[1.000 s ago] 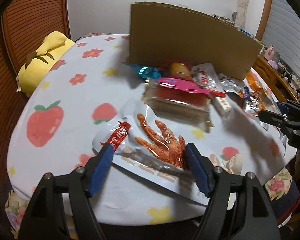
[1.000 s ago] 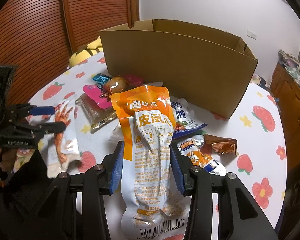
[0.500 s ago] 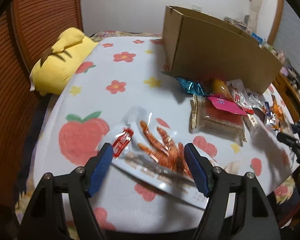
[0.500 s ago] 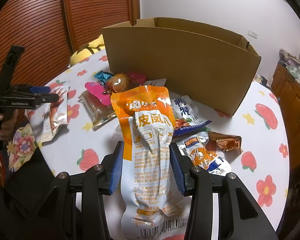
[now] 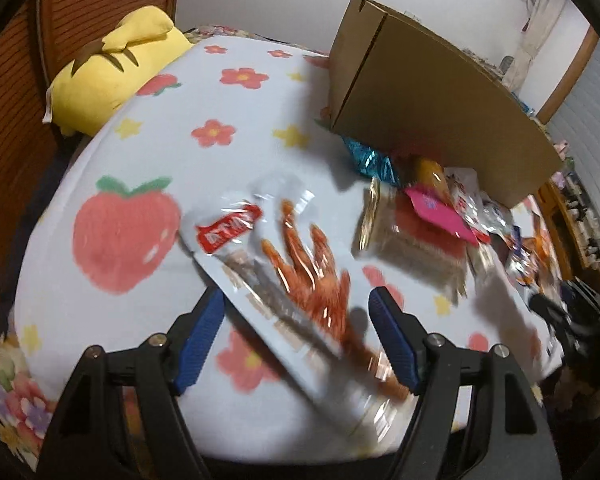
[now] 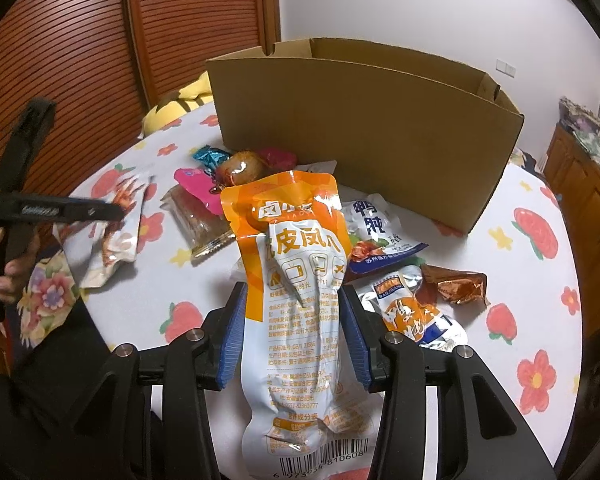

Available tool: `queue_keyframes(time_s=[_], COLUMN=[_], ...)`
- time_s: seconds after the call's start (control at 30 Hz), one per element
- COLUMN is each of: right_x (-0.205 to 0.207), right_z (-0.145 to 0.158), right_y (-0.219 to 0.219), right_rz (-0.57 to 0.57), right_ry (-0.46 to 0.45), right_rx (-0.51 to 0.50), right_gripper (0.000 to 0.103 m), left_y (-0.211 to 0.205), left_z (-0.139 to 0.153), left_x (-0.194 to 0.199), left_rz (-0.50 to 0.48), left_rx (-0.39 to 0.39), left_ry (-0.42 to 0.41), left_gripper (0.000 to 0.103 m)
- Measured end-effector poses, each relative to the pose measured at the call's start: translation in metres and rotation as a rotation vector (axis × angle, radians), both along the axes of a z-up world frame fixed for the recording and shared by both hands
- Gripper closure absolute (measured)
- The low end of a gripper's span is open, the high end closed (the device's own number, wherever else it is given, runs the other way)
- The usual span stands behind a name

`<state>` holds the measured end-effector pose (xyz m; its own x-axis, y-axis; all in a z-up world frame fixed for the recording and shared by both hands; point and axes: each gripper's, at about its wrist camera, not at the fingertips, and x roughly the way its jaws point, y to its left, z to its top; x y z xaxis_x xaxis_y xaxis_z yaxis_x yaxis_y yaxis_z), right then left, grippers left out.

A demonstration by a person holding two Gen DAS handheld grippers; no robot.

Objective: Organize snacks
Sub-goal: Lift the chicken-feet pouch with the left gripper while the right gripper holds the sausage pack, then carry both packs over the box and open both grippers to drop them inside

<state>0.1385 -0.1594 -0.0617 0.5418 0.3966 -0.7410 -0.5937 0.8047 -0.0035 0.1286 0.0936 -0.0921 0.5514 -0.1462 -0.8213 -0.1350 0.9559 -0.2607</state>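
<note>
My left gripper (image 5: 296, 332) is shut on a clear-and-white packet of red chicken feet (image 5: 300, 272), which lies slanted between the blue pads. In the right wrist view this packet (image 6: 116, 236) hangs from the left gripper (image 6: 114, 211) over the table's left edge, and a hand holds that gripper. My right gripper (image 6: 294, 336) is shut on an orange-and-white snack pouch (image 6: 300, 280), pads pressing its two sides, the pouch standing upright above the table. The open cardboard box (image 6: 360, 128) (image 5: 420, 92) stands behind the snack pile.
On the flowered tablecloth (image 5: 140, 140) lie a pink-labelled cake pack (image 6: 198, 216), a blue foil sweet (image 6: 208, 156), a white-and-blue packet (image 6: 376, 228), a brown foil packet (image 6: 456, 284) and more. A yellow plush (image 5: 112, 68) sits at the table's far left edge.
The left gripper has swung leftward with the chicken feet packet and rolled, so the packet now lies diagonal. The right gripper and its pouch have not moved.
</note>
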Motion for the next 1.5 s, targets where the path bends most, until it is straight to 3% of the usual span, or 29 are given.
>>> queue_keyframes(time_s=[0.3, 0.4, 0.53, 0.67, 0.93, 1.5], right_x=[0.000, 0.001, 0.001, 0.001, 0.000, -0.002], right_z=[-0.003, -0.004, -0.005, -0.006, -0.006, 0.003], right_y=[-0.004, -0.004, -0.002, -0.001, 0.000, 0.001], right_rz=[-0.012, -0.012, -0.011, -0.005, -0.002, 0.002], right_ry=[0.000, 0.001, -0.001, 0.001, -0.002, -0.034], right_rx=[-0.007, -0.010, -0.015, -0.018, -0.018, 0.013], right_gripper=[0.057, 0.057, 0.057, 0.057, 0.057, 0.057], left_y=[-0.035, -0.032, -0.032, -0.027, -0.014, -0.013], left_z=[-0.004, -0.004, -0.001, -0.001, 0.007, 0.042], left_x=[0.020, 0.019, 0.017, 0.015, 0.007, -0.012], left_rz=[-0.112, -0.128, -0.178, -0.178, -0.169, -0.154], left_rx=[0.237, 0.232, 0.235, 0.231, 0.214, 0.197], left_ry=[0.023, 0.029, 0.022, 0.015, -0.009, -0.186], left_gripper=[0.027, 0.027, 0.047, 0.052, 0.053, 0.058])
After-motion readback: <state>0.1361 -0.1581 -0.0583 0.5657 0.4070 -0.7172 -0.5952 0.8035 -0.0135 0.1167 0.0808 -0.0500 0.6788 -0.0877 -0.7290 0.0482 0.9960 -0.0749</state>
